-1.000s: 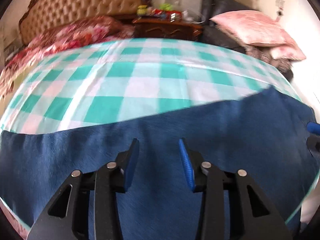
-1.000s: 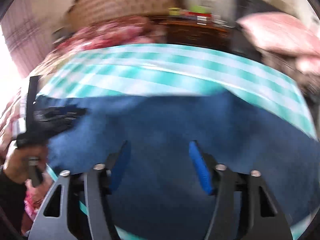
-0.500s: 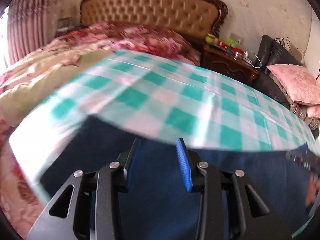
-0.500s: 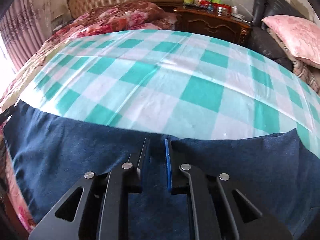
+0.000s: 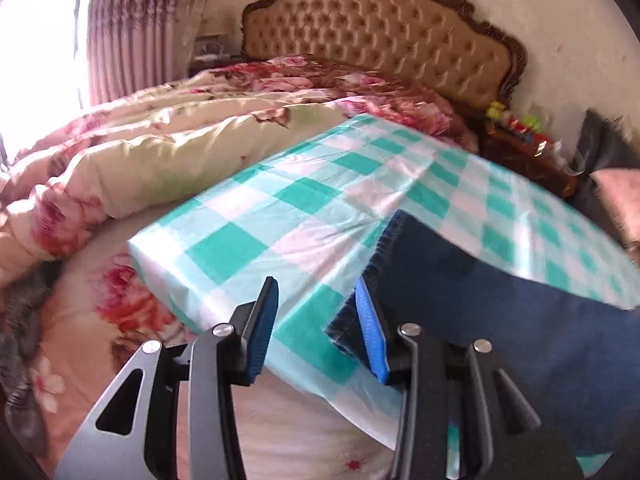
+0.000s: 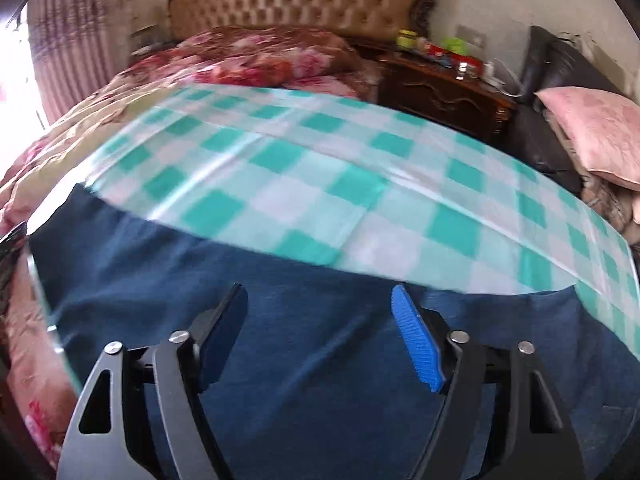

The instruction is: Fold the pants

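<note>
Checked cloth (image 5: 304,216) under blue pants (image 6: 320,320), both grippers' jaws apart

My right gripper (image 6: 318,336), nearly closed half a second ago, now gapes wide over the dark blue denim pants (image 6: 320,280); my left gripper (image 5: 316,320) has swung to their hem corner.
</note>
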A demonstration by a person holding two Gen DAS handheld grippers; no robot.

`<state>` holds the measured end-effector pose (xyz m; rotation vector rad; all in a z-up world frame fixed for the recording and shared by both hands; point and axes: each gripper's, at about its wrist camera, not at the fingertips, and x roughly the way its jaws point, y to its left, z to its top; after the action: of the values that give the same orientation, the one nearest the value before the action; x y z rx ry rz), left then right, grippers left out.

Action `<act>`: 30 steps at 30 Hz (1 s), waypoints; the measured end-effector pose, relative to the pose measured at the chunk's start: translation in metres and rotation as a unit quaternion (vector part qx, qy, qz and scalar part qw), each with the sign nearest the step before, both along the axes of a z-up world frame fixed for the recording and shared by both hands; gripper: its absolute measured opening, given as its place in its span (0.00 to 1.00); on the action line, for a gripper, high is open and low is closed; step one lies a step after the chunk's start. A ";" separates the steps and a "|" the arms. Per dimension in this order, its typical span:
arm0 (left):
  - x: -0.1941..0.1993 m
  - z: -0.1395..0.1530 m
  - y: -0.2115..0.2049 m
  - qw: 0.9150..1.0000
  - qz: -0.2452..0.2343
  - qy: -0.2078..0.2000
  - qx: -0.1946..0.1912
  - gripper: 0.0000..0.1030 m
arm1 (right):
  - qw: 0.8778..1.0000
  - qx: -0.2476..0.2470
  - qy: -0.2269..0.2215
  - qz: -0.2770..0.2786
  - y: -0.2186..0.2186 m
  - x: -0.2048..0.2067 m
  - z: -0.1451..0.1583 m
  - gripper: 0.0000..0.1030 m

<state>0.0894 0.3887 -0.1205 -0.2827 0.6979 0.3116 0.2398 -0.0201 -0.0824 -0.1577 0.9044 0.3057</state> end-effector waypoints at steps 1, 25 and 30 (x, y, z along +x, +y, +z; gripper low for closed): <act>-0.002 0.000 -0.001 1.000 -0.009 -0.003 -0.007 0.41 | 1.000 0.010 0.007 0.007 0.006 -0.004 0.000 0.83; -0.011 -0.037 -0.206 0.965 -0.255 0.045 0.027 0.91 | 0.998 -0.033 0.053 -0.007 0.034 -0.049 -0.058 0.95; -0.001 -0.032 -0.185 0.971 -0.221 0.072 0.049 0.39 | 0.998 -0.031 0.056 -0.009 0.033 -0.049 -0.059 0.95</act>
<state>0.0882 0.2038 -0.1530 -0.0058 0.8644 -0.0612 0.1913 0.0124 -0.1409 -0.1907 1.0254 0.2721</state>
